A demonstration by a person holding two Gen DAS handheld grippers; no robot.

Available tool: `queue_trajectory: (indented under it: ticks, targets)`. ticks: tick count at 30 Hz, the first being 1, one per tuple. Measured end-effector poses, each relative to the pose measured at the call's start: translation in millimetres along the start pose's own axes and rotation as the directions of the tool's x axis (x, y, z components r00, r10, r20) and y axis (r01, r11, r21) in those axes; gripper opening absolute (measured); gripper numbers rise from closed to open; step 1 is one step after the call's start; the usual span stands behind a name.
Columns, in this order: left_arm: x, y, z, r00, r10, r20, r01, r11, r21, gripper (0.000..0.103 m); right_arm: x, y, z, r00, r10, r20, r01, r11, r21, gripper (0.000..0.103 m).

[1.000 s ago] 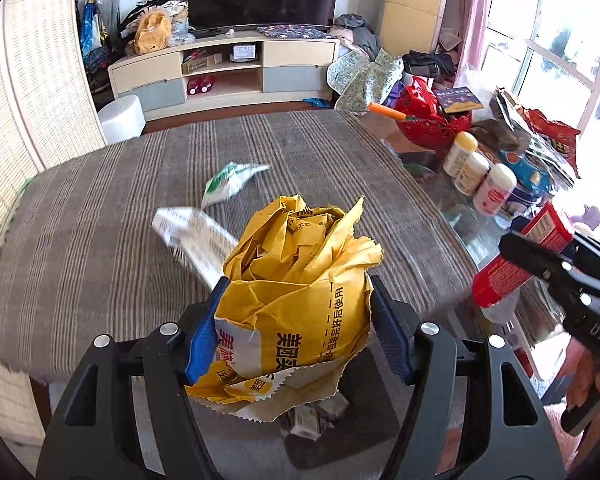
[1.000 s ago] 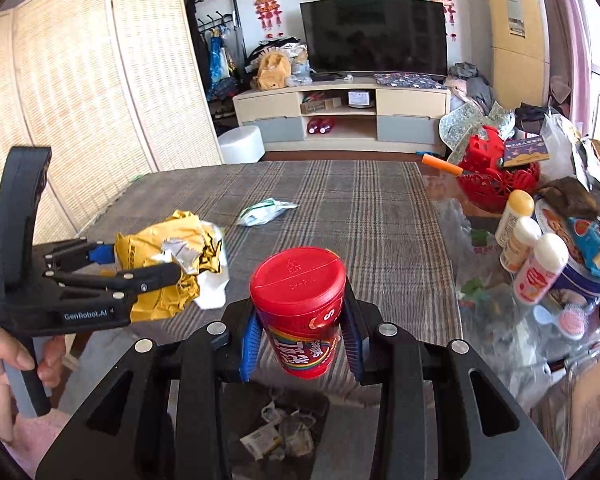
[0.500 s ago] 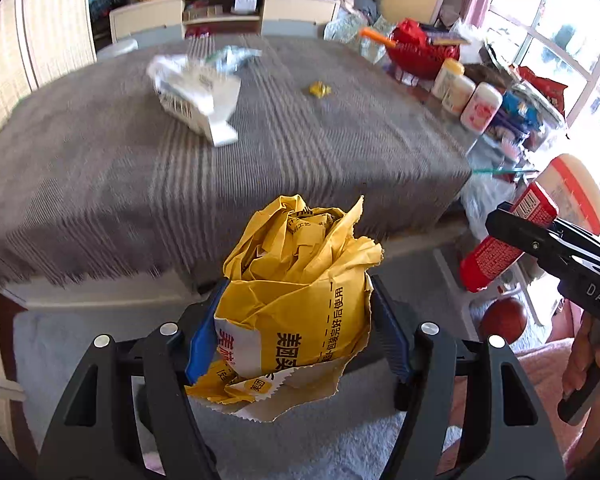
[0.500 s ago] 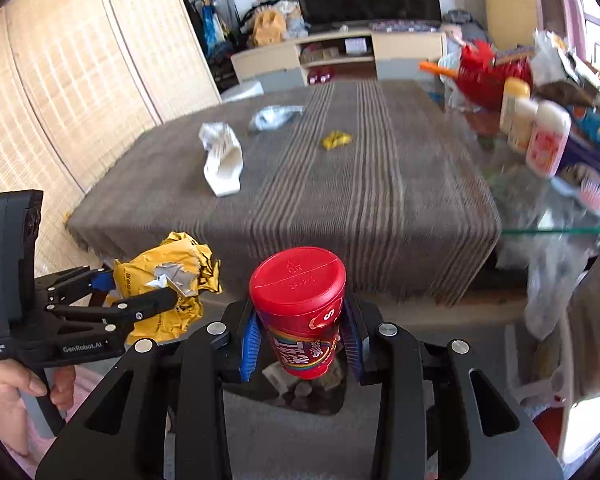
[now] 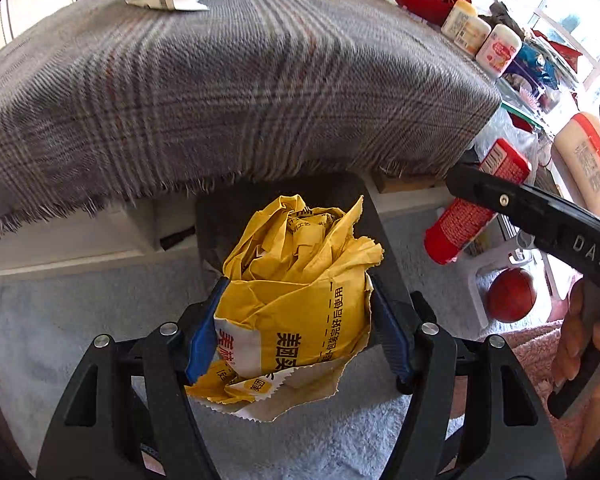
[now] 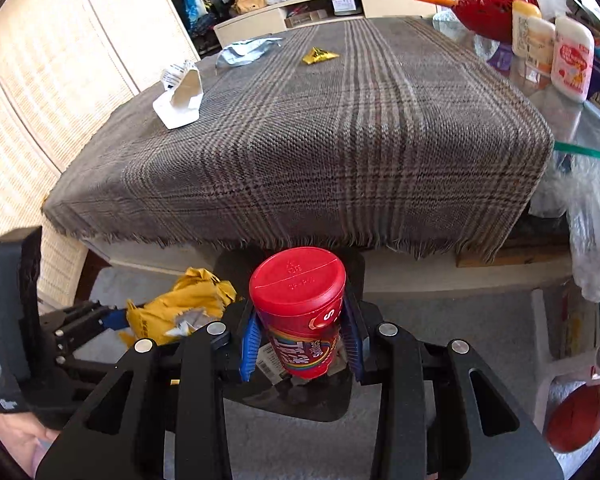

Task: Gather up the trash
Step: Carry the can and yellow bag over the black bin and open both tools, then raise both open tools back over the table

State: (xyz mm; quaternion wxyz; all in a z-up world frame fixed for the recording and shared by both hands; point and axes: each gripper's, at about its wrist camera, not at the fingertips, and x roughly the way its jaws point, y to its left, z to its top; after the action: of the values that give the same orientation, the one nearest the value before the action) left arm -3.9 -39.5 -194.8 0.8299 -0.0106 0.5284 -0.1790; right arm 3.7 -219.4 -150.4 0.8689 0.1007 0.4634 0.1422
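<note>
A crumpled yellow paper bag [image 5: 300,280] sits squeezed between the blue pads of my left gripper [image 5: 296,332]. It hangs below the table's front edge, over a black bin [image 5: 220,224] on the floor. My right gripper [image 6: 300,344] is shut on a red candy tube [image 6: 300,312], lid up, above the same bin [image 6: 292,408], which holds several scraps. Each gripper shows in the other's view: the right gripper [image 5: 484,196] with the tube [image 5: 476,220], the left gripper [image 6: 112,320] with the bag [image 6: 180,308]. A white crumpled carton [image 6: 180,96], a small yellow wrapper [image 6: 318,55] and a pale blue wrapper [image 6: 244,50] lie on the table.
The table's plaid cloth [image 6: 300,140] overhangs the bin with a fringed edge. White bottles [image 6: 572,60] and a red basket [image 6: 488,4] crowd the table's right side. A red ball [image 6: 576,420] rests under a white stool at the right. A wicker screen [image 6: 60,60] stands at the left.
Both grippers have sunk from above the tabletop to below its front edge and tipped further down. Each keeps the same hold on its item.
</note>
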Motion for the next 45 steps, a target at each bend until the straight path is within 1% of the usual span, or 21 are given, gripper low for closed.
queue_trajectory:
  ticks: [6, 11, 15, 21, 23, 24, 25, 26, 27, 28, 29, 31, 32, 34, 37, 45]
  targets:
    - [21.9, -2.9, -4.7, 0.999, -0.006, -0.053, 0.006, 1.000, -0.007, 0.065, 18.4, -9.3, -0.7, 0.998, 0.045, -0.038, -0.043, 0.996, 0.077, 0.036]
    - [29.0, -3.6, -1.3, 0.997, -0.013, -0.070, 0.012, 1.000, -0.016, 0.065, 28.5, -4.7, 1.5, 0.997, 0.053, -0.061, -0.049, 0.996, 0.073, 0.036]
    - [31.4, -2.6, -0.7, 0.997, -0.012, -0.078, 0.010, 1.000, -0.018, 0.066, 32.3, -2.6, 1.4, 0.997, 0.024, -0.071, -0.020, 0.998, 0.058, 0.036]
    - [36.3, -5.5, 0.6, 0.996, -0.004, -0.087, 0.002, 1.000, -0.020, 0.072, 40.4, 0.1, -0.4, 0.994, 0.043, -0.099, -0.036, 0.997, 0.073, 0.039]
    - [36.2, -5.9, 0.5, 0.996, -0.001, -0.089, 0.000, 1.000, -0.019, 0.075, 39.5, -1.1, 0.0, 0.995, 0.044, -0.093, -0.037, 0.997, 0.075, 0.052]
    - [35.9, -6.3, 0.4, 0.996, 0.002, -0.087, -0.004, 1.000, -0.017, 0.077, 38.6, -1.1, 0.4, 0.995, 0.040, -0.087, -0.033, 0.996, 0.078, 0.066]
    - [35.2, -6.3, 0.0, 0.996, 0.009, -0.085, -0.010, 1.000, -0.013, 0.081, 36.7, -1.8, 1.1, 0.996, 0.035, -0.077, -0.028, 0.996, 0.082, 0.072]
    - [33.2, -4.7, -0.7, 0.997, 0.017, -0.079, -0.018, 1.000, -0.009, 0.087, 35.5, -2.3, 1.5, 0.997, 0.031, -0.071, -0.025, 0.996, 0.085, 0.072]
    - [30.9, -3.3, -1.3, 0.997, 0.022, -0.072, -0.023, 1.000, -0.006, 0.091, 34.8, -3.3, 2.5, 0.997, 0.029, -0.069, -0.023, 0.996, 0.086, 0.073]
    - [29.5, -3.4, -1.6, 0.997, 0.026, -0.066, -0.026, 1.000, -0.004, 0.095, 34.2, -4.1, 3.0, 0.997, 0.024, -0.067, -0.018, 0.996, 0.089, 0.077]
    - [27.7, -3.5, -1.6, 0.998, 0.027, -0.057, -0.027, 1.000, 0.001, 0.095, 33.7, -5.0, 3.6, 0.998, 0.017, -0.065, -0.011, 0.996, 0.093, 0.079]
    - [25.5, -2.7, -1.4, 0.998, 0.033, -0.053, -0.033, 0.999, 0.008, 0.095, 31.4, -9.4, 4.0, 0.998, 0.001, -0.057, 0.005, 0.994, 0.111, 0.089]
    - [24.7, -2.1, -1.7, 0.998, 0.038, -0.052, -0.037, 0.999, 0.011, 0.095, 30.0, -11.4, 4.3, 0.999, -0.002, -0.054, 0.008, 0.993, 0.120, 0.090]
    - [23.4, -0.2, -2.2, 0.998, 0.046, -0.051, -0.046, 0.999, 0.012, 0.095, 26.0, -15.3, 5.2, 0.999, -0.008, -0.047, 0.014, 0.991, 0.133, 0.096]
    - [21.2, 4.9, -4.0, 0.998, 0.049, -0.050, -0.049, 0.999, 0.001, 0.095, 20.1, -19.8, 7.1, 0.999, -0.022, -0.025, 0.026, 0.989, 0.146, 0.097]
    - [10.9, 16.0, -1.3, 0.998, 0.052, -0.027, -0.053, 0.998, -0.041, 0.095, 13.5, -27.2, 10.3, 1.000, 0.002, -0.024, 0.002, 0.982, 0.191, 0.098]
